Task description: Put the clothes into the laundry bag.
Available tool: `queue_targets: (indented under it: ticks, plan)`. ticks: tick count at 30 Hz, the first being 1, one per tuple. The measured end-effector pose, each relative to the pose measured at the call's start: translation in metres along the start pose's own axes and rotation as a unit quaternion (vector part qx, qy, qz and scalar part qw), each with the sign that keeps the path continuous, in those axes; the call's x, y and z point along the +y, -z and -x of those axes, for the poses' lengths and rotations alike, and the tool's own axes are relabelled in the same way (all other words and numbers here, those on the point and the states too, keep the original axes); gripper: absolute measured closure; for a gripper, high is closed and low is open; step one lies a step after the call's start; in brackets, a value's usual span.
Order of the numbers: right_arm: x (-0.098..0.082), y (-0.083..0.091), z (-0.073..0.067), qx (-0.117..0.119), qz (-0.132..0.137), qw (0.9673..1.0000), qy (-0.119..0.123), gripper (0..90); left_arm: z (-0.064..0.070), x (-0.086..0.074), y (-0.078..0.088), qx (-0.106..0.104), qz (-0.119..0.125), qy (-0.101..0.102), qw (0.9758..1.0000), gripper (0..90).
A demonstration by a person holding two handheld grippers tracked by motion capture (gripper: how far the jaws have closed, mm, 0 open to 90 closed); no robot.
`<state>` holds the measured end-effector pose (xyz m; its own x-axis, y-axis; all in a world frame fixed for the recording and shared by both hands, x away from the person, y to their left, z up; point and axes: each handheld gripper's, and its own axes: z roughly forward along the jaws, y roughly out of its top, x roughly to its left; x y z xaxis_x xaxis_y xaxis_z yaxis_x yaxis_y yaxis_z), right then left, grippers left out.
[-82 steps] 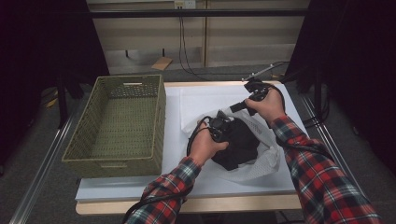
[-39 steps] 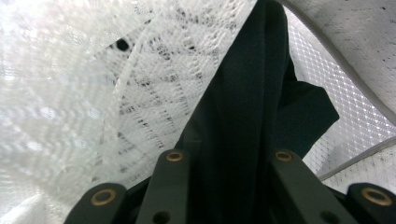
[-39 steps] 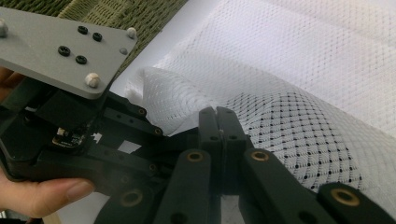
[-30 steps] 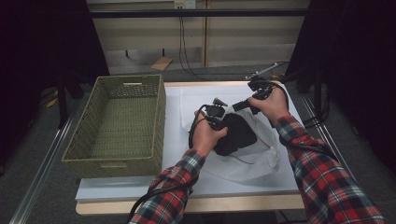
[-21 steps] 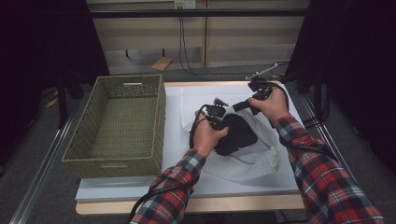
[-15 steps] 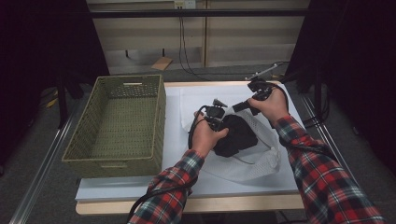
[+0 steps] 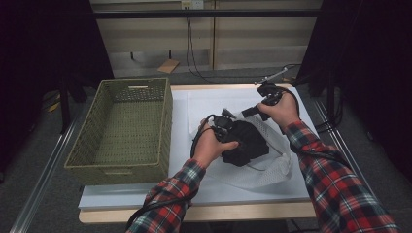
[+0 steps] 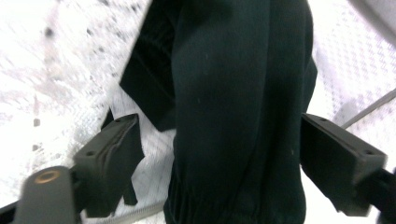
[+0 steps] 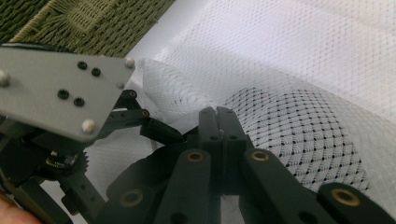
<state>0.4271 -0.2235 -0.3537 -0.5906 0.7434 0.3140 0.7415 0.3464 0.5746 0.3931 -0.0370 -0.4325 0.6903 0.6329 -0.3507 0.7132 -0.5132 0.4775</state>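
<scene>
Bagging a dark garment [image 7: 245, 143]: my right hand-held gripper [image 7: 248, 112] pinches the mesh bag's [image 7: 272, 167] rim at two o'clock. My left hand-held gripper [image 7: 224, 127] has just been opening, jaws loose around the garment. Next, push it deeper.

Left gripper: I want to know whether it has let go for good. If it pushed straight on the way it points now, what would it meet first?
Most likely the black garment. It fills the gap between the left gripper's jaws, which have just been opening and stand apart from it, with the white mesh bag behind.

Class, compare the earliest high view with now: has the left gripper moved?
Yes. The left gripper has shifted up the picture, toward the table's far edge, over the black garment; its jaws have just been opening.
</scene>
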Motion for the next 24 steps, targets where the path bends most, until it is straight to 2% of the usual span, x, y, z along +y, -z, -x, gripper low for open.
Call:
queue_targets:
  ticks: [3, 5, 6, 7, 9, 11, 13, 15, 17, 20, 22, 24]
  plan:
    - [0.000, 0.000, 0.000, 0.001, -0.001, 1.0000, -0.001, 90.0, 0.003, -0.002, -0.002, 0.005, -0.010, -0.002, 0.9999, 15.1]
    - [0.000, 0.000, 0.000, 0.001, 0.000, 1.0000, 0.002, 90.0, 0.004, -0.004, -0.005, 0.003, -0.009, -0.001, 1.0000, 18.9]
    - [0.000, 0.000, 0.001, 0.002, 0.001, 1.0000, 0.005, 90.0, 0.004, -0.005, -0.006, 0.001, -0.015, -0.007, 0.9999, 21.6]
    - [0.000, 0.001, 0.001, 0.001, 0.000, 1.0000, 0.002, 90.0, 0.004, -0.006, -0.008, -0.002, -0.018, -0.003, 0.9998, 23.1]
    - [-0.001, 0.001, 0.001, -0.002, -0.001, 1.0000, 0.003, 90.0, 0.004, -0.007, -0.010, -0.009, -0.021, -0.001, 0.9997, 30.0]
    - [-0.001, 0.001, 0.001, 0.000, -0.002, 1.0000, -0.003, 90.0, 0.005, -0.008, -0.011, -0.005, -0.020, -0.002, 0.9998, 35.2]
    - [-0.001, 0.000, 0.002, 0.000, -0.002, 1.0000, 0.000, 90.0, 0.005, -0.009, -0.015, -0.014, -0.028, 0.005, 0.9995, 41.3]
    - [-0.001, 0.000, 0.002, 0.000, -0.002, 1.0000, 0.001, 90.0, 0.007, -0.009, -0.017, -0.028, -0.029, 0.021, 0.9990, 49.7]
    - [-0.001, -0.001, 0.002, 0.002, -0.002, 1.0000, 0.002, 90.0, 0.008, -0.009, -0.018, -0.030, -0.030, 0.016, 0.9990, 53.3]
    - [-0.002, -0.001, 0.003, 0.002, -0.002, 1.0000, 0.000, 90.0, 0.011, -0.009, -0.021, -0.036, -0.026, 0.028, 0.9986, 61.9]
    - [-0.002, 0.000, 0.003, 0.001, -0.004, 1.0000, -0.003, 90.0, 0.012, -0.008, -0.021, -0.033, -0.029, 0.031, 0.9985, 67.2]
    - [-0.003, 0.000, 0.004, -0.001, -0.004, 1.0000, -0.002, 90.0, 0.011, -0.007, -0.020, -0.033, -0.038, 0.024, 0.9984, 70.2]
